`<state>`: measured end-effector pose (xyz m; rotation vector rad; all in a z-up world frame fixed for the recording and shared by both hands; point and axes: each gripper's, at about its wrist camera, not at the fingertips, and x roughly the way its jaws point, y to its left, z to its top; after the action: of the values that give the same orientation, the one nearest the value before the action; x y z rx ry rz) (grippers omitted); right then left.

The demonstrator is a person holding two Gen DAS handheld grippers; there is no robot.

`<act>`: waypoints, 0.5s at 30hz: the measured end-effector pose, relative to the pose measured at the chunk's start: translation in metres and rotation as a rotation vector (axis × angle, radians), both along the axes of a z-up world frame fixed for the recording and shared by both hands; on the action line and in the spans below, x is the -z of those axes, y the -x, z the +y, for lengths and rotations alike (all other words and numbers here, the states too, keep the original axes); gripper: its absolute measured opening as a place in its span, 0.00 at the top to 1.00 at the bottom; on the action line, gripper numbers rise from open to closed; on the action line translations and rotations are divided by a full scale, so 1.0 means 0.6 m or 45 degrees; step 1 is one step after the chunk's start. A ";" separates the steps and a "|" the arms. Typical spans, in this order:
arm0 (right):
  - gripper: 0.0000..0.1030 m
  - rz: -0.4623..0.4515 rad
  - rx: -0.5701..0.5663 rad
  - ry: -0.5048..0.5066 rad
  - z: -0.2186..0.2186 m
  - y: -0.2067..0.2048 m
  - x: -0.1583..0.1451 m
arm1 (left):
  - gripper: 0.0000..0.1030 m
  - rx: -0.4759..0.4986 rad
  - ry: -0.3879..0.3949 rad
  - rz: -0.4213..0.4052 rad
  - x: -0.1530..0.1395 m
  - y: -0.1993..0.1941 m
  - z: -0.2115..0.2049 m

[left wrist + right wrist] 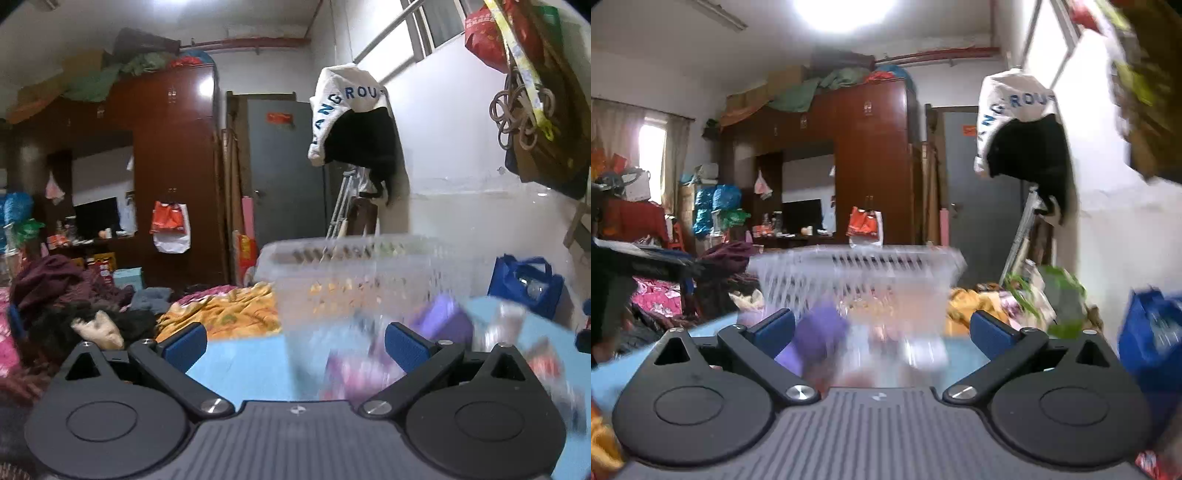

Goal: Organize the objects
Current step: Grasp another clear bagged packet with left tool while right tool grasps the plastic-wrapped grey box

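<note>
On the light blue bench (240, 365) stands a clear plastic basket (354, 266) with slotted walls, just ahead of both tools. From the left wrist view it sits a little to the right of centre; from the right wrist view it sits straight in front, between the fingers' line of sight. Motion blur smears it in both views, so its exact outline is hard to read.

The left tool (295, 341) is spread wide with nothing between its blue pads, and the right tool (882, 332) is likewise spread wide and empty. Neither touches the basket.

Inside or just behind the basket lie small things, among them a purple object (816, 339) and some reddish packets, too blurred to name.

As a judgement: the basket looks light and thin-walled, fairly stiff at the rim but likely to flex if squeezed at mid-wall. The smooth plastic may slip under the pads. The thick upper rim (886, 254) above the slots seems the best place to take hold, one tool on each side, with the grip kept level so the loose contents do not slide. Its weight depends on the load, which cannot be told.
</note>
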<state>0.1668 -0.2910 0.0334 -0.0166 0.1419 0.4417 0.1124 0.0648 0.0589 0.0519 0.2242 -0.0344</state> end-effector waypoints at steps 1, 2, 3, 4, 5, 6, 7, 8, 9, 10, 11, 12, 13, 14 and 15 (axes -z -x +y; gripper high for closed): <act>0.00 0.004 0.005 -0.019 -0.008 0.014 0.015 | 0.00 -0.013 0.026 0.002 0.018 0.019 0.008; 0.00 0.003 -0.014 -0.039 -0.014 0.030 0.033 | 0.00 -0.020 0.037 0.012 0.032 0.029 0.013; 0.00 -0.001 -0.041 -0.033 -0.011 0.040 0.039 | 0.00 -0.021 0.034 0.024 0.047 0.035 0.016; 0.00 -0.011 -0.054 -0.014 -0.008 0.047 0.047 | 0.01 -0.027 0.033 0.031 0.058 0.037 0.019; 0.00 -0.031 -0.051 0.013 -0.004 0.055 0.056 | 0.01 -0.037 0.043 0.042 0.067 0.036 0.026; 0.00 -0.045 -0.044 0.034 0.000 0.056 0.058 | 0.03 -0.037 0.061 0.070 0.078 0.031 0.032; 0.02 -0.052 -0.030 0.047 0.002 0.056 0.063 | 0.15 -0.027 0.087 0.093 0.082 0.026 0.039; 0.04 -0.042 -0.025 0.040 0.001 0.052 0.065 | 0.18 -0.015 0.121 0.102 0.086 0.027 0.047; 0.09 -0.023 -0.039 0.019 0.000 0.042 0.062 | 0.18 -0.012 0.148 0.108 0.084 0.025 0.052; 0.15 -0.004 -0.047 -0.007 -0.002 0.036 0.061 | 0.18 -0.017 0.139 0.111 0.081 0.023 0.051; 0.17 0.026 -0.049 -0.027 -0.003 0.025 0.061 | 0.18 -0.024 0.106 0.121 0.081 0.020 0.046; 0.22 0.047 -0.058 -0.031 0.000 0.026 0.067 | 0.19 -0.028 0.074 0.130 0.081 0.018 0.041; 0.26 0.067 -0.069 -0.033 0.002 0.021 0.069 | 0.19 -0.023 0.050 0.138 0.082 0.018 0.035; 0.27 0.089 -0.082 -0.029 0.004 0.017 0.072 | 0.19 -0.009 0.028 0.151 0.084 0.018 0.029; 0.30 0.103 -0.098 -0.023 0.008 0.021 0.080 | 0.19 -0.004 0.005 0.164 0.084 0.016 0.024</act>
<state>0.1542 -0.2862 -0.0144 0.0134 0.2178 0.5204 0.1026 0.0792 0.0085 0.0456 0.3529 -0.0349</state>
